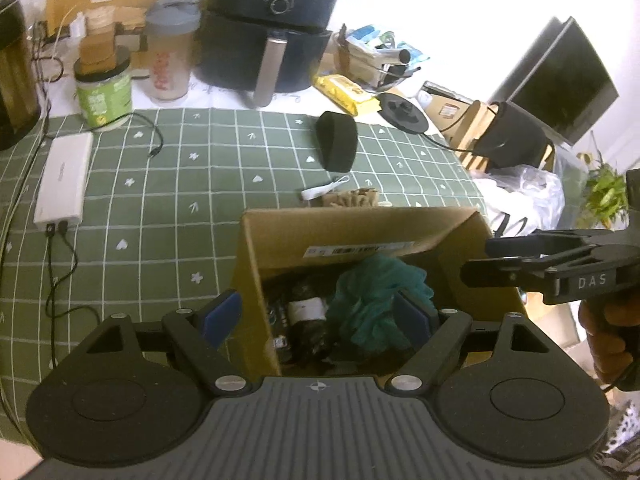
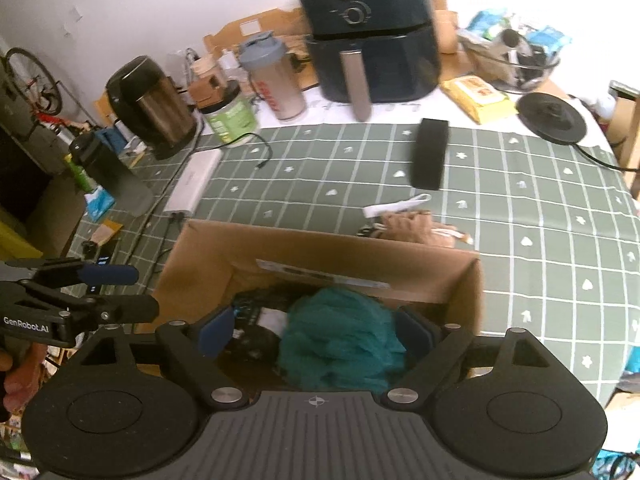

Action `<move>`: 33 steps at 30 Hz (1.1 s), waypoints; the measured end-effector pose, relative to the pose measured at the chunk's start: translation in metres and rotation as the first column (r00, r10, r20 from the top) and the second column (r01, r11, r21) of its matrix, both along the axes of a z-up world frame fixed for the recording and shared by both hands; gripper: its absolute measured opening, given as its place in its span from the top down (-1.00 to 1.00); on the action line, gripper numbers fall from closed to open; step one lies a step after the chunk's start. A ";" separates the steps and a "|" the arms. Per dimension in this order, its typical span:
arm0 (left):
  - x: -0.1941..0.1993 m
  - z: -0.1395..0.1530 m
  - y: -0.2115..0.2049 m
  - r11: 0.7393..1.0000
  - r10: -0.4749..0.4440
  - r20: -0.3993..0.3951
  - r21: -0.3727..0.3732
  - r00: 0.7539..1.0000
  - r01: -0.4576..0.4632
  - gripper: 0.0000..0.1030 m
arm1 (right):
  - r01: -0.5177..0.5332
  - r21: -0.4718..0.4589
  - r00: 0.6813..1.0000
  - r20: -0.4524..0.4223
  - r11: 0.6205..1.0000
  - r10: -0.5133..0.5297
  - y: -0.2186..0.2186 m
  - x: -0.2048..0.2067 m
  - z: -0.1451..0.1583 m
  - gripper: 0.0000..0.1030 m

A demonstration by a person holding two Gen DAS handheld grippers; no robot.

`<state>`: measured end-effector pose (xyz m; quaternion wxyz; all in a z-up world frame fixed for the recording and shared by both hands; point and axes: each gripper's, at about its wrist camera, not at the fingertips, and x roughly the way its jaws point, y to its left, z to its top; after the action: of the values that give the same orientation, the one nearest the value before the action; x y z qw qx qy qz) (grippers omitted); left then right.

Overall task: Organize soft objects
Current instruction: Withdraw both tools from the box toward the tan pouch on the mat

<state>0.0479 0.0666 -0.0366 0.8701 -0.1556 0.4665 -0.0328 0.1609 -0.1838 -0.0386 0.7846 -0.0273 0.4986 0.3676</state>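
Both your grippers, left gripper [image 1: 320,314] and right gripper [image 2: 316,330], have their fingers spread wide with nothing pinched, hovering over the cardboard box [image 1: 276,236]. That teal bath pouf [image 2: 340,340] is sitting inside it, loose between your right fingers.

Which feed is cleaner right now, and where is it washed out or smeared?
Left wrist view is sharper: air fryer crisp, but the wall at upper right is blown out white. Right wrist view is motion-smeared: the black band and cardboard box edges blur. Both bend straight lines, fisheye.
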 end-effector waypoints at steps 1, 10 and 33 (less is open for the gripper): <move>0.001 0.001 -0.001 1.000 -0.004 0.004 0.004 1.000 0.004 -0.62 | 0.009 -0.002 1.000 0.000 1.000 -0.009 -0.003 0.002 0.000 -0.72; 0.026 0.004 -0.013 0.995 0.001 0.004 0.096 1.000 -0.001 -0.62 | 0.059 -0.010 0.998 0.005 0.998 -0.059 -0.021 0.013 -0.001 -0.72; 0.074 0.011 -0.007 0.994 0.055 -0.009 0.093 0.998 -0.054 -0.62 | 0.137 -0.030 0.990 0.031 0.990 -0.136 -0.050 0.059 0.004 -0.73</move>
<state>0.1223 0.0600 -0.0261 0.8743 -0.1279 0.4681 0.0137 0.2196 -0.2339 -0.0347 0.8144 -0.0108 0.4938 0.3047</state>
